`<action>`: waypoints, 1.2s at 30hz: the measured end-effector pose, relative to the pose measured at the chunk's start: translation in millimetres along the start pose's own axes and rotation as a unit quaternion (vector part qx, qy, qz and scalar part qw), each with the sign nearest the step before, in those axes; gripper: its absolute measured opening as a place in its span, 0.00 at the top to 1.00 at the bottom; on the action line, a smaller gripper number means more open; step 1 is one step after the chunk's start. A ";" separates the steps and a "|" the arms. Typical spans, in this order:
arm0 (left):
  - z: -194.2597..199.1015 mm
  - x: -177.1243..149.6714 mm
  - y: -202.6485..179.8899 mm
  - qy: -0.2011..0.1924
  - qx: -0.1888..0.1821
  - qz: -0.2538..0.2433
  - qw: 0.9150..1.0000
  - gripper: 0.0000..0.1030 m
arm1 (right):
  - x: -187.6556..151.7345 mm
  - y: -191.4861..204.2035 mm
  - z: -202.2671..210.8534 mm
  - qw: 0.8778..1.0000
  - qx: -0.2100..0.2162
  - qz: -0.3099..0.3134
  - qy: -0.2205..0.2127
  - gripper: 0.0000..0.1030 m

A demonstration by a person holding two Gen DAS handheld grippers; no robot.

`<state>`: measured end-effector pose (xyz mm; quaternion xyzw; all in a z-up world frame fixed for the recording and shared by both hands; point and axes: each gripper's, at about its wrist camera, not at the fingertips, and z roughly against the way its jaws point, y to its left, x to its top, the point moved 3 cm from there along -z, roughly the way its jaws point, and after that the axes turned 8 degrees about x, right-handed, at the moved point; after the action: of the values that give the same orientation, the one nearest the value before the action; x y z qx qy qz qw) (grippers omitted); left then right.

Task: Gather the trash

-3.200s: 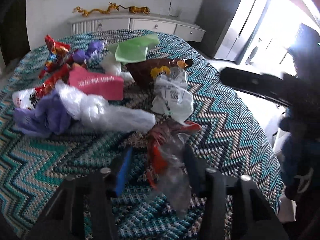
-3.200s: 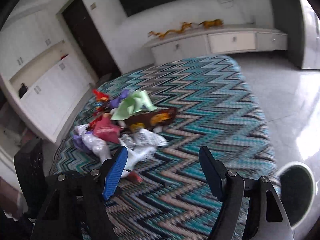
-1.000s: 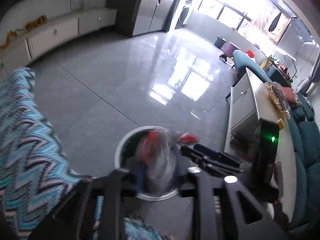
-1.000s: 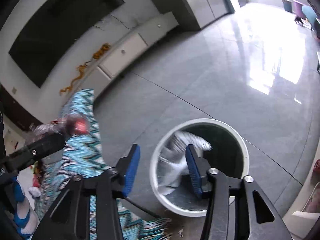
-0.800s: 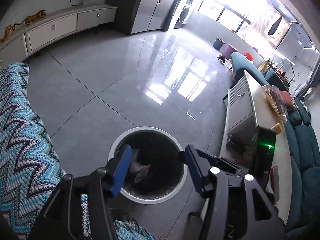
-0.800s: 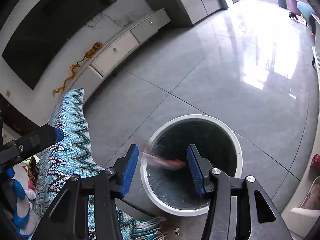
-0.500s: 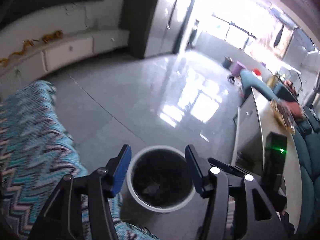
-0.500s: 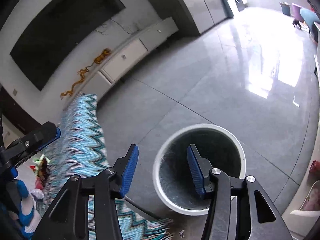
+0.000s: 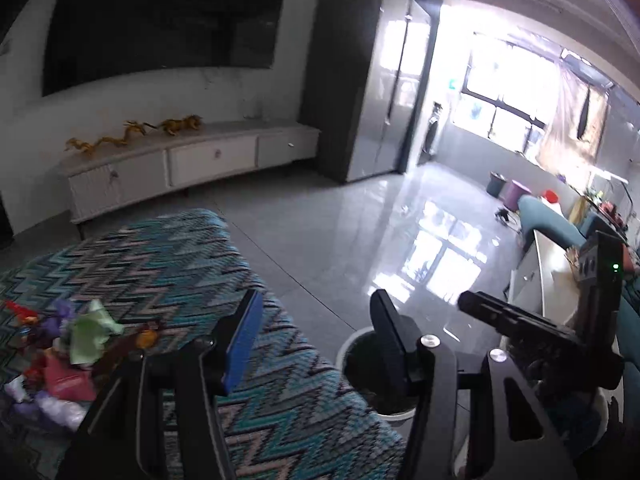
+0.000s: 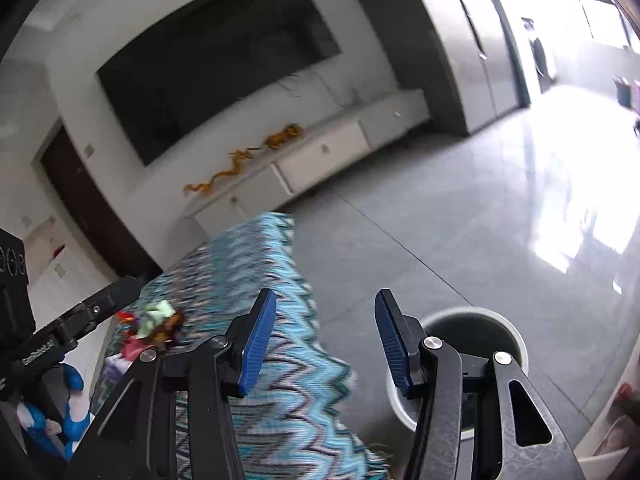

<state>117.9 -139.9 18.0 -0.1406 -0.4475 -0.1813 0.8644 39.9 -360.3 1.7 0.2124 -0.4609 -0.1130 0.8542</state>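
Note:
My left gripper point(image 9: 316, 320) is open and empty, above the right edge of the zigzag-cloth table point(image 9: 168, 264). A pile of trash point(image 9: 76, 344) lies on the table at the left: a green wrapper, a pink packet, purple and clear bags. The round white bin point(image 9: 360, 392) stands on the floor beside the table, partly behind the right finger. My right gripper point(image 10: 324, 328) is open and empty, between the table edge point(image 10: 280, 320) and the bin point(image 10: 480, 336). The trash pile point(image 10: 152, 324) shows small at the left in the right wrist view.
A long white TV cabinet point(image 9: 188, 168) with gold dragon figures stands by the far wall under a dark TV point(image 9: 160, 16). Glossy grey floor point(image 9: 340, 220) spreads to the right. A teal sofa and a white counter point(image 9: 552, 248) are at the far right.
Both grippers let their trash fall into the bin, then swung up and left, away from the bin and back toward the table. Both are now empty.

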 end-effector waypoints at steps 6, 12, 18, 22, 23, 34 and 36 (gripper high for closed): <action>61.1 -4.8 84.1 -0.054 0.069 0.044 0.995 0.47 | 6.2 62.9 6.1 0.998 0.028 0.053 -0.001 0.49; 108.2 -26.6 180.1 -0.082 0.170 0.105 0.976 0.47 | 3.2 121.6 -1.7 0.993 0.063 0.101 0.014 0.48; 123.4 -68.2 259.9 -0.062 0.222 0.189 0.955 0.47 | -16.7 171.9 -32.8 0.984 0.105 0.136 0.057 0.47; 113.4 -100.0 295.6 -0.032 0.231 0.234 0.944 0.47 | -39.8 195.6 -61.6 0.976 0.123 0.150 0.100 0.47; 110.0 -106.3 300.4 -0.025 0.231 0.242 0.942 0.47 | -46.0 200.4 -69.2 0.974 0.126 0.154 0.112 0.47; 43.9 -164.1 339.3 0.062 0.156 0.331 0.929 0.47 | -115.6 253.6 -161.0 0.933 0.166 0.208 0.242 0.44; 33.6 -168.6 343.0 0.070 0.139 0.343 0.926 0.48 | -125.6 260.8 -175.4 0.925 0.171 0.217 0.260 0.44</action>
<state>154.3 212.2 -129.8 -0.1507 -0.3313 0.1807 0.9137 116.7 -35.5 -54.4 0.2719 -0.2697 0.2152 0.8984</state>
